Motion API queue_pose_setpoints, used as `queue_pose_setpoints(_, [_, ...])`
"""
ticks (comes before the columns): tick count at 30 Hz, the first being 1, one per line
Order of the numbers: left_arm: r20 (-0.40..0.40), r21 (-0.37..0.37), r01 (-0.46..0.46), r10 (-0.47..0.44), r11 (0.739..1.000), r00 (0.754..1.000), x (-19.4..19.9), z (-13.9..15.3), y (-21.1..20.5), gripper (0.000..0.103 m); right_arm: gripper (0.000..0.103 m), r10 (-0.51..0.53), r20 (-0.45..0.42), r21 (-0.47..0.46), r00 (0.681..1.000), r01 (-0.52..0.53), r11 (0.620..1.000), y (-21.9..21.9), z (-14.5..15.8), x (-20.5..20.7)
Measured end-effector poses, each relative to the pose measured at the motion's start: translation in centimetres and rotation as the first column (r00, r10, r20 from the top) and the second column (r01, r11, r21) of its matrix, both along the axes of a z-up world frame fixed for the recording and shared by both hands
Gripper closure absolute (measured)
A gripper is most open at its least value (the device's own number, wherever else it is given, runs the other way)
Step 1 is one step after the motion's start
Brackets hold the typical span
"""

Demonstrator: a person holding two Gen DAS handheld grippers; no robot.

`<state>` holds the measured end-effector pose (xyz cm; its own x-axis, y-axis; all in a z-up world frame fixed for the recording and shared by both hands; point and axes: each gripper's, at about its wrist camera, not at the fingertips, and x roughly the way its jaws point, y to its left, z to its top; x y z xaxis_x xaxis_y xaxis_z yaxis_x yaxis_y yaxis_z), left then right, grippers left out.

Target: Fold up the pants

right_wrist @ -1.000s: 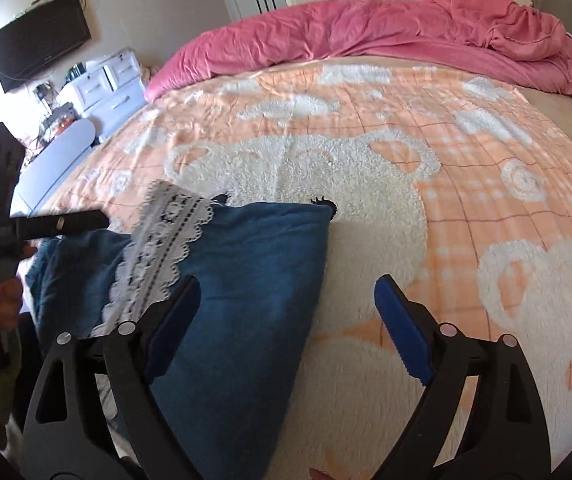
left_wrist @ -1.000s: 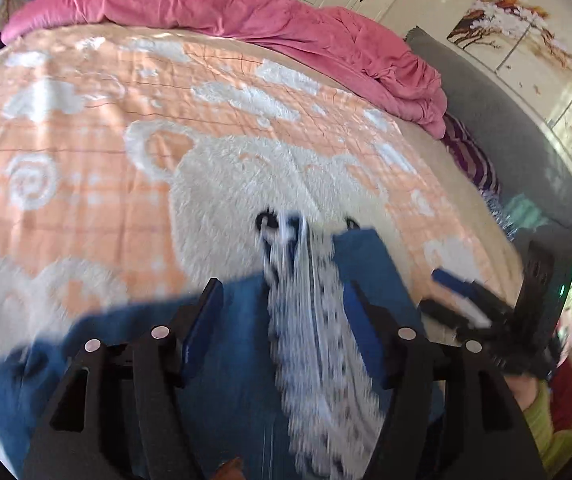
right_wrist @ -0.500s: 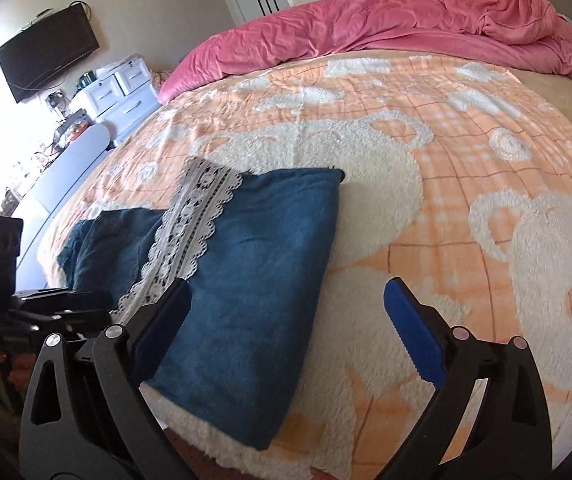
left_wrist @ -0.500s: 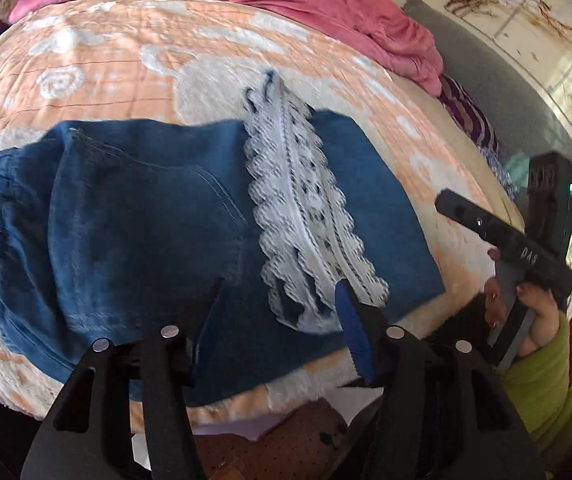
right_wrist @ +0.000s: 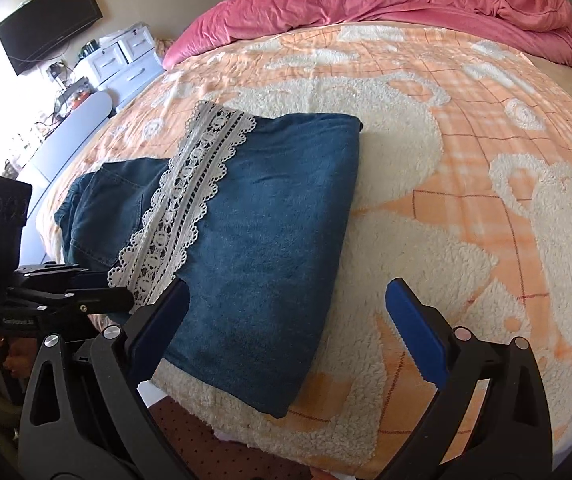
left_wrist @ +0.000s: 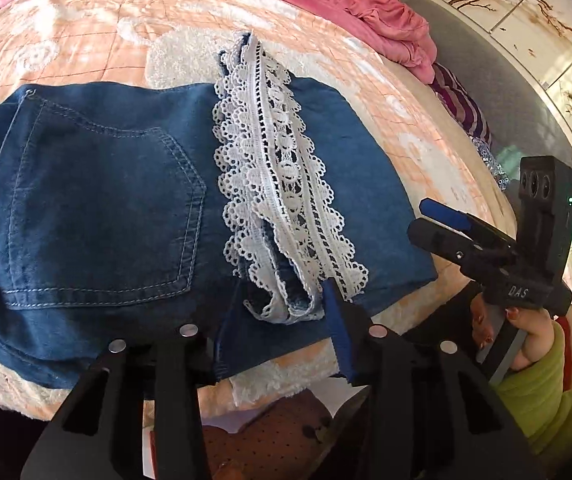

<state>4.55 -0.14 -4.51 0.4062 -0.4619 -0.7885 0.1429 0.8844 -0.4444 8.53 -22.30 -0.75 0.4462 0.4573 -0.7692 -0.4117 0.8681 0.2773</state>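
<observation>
Folded denim pants, lace hem seemingly uppermost

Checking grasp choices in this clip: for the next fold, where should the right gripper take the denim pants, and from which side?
Probably the folded edge of the pants near the bed's front edge, approached from the right gripper side. That edge lies flat and stacked on the blanket, with bare fleece beside it for a finger to slide under. Avoid the lace trim: it is loose.
</observation>
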Motion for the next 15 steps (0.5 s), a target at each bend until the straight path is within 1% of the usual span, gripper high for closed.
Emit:
queue_pose_setpoints(2, [-0.006,-0.013,-0.008,0.008,1.000,1.000,0.1,-0.2,0.0,0.071,0.010,0.009,-0.004,-0.009,1.000,-0.009,1.000,0.3,-0.3,0.1])
queue_pose_setpoints(3, [-0.003,-0.019,-0.012,0.012,1.000,1.000,0.1,-0.2,0.0,0.081,0.010,0.012,-0.008,-0.016,1.000,-0.012,1.000,0.5,-0.5,0.2])
queue_pose_setpoints(4, [-0.005,-0.030,-0.008,0.008,1.000,1.000,0.1,-0.3,-0.1,0.087,0.010,0.014,-0.013,-0.028,1.000,-0.014,0.999,0.6,-0.7,0.3])
queue_pose_setpoints(5, [-0.010,-0.038,-0.007,0.007,0.999,1.000,0.1,-0.3,-0.1,0.088,0.010,0.011,-0.021,-0.061,1.000,-0.012,0.998,0.9,-1.0,0.5])
queue_pose_setpoints(7, [0.005,-0.021,0.013,-0.013,1.000,1.000,-0.6,0.6,-0.3,0.089,0.010,0.014,-0.018,-0.104,1.000,-0.015,0.995,1.3,-1.2,0.5])
queue_pose_setpoints(10, [0.037,0.013,0.037,-0.037,0.999,0.999,-1.8,1.9,-0.3,0.089,0.010,0.028,0.029,-0.125,0.999,-0.024,0.992,1.6,-0.6,-0.3])
queue_pose_setpoints(12, [0.025,0.056,0.029,-0.031,0.998,0.999,-2.1,1.3,-0.2,0.088,0.010,0.049,0.049,-0.136,0.998,-0.042,0.990,1.9,-0.4,-0.7])
queue_pose_setpoints(14, [-0.015,0.051,0.018,-0.017,0.999,1.000,-1.7,0.2,-0.1,0.086,0.011,0.050,0.055,-0.143,0.997,-0.041,0.989,2.0,-0.3,-0.8])
queue_pose_setpoints(15, [-0.024,0.048,0.008,-0.007,0.999,1.000,-1.7,-0.2,-0.1,0.085,0.012,0.049,0.063,-0.128,0.997,-0.041,0.991,2.0,-0.1,-0.9])
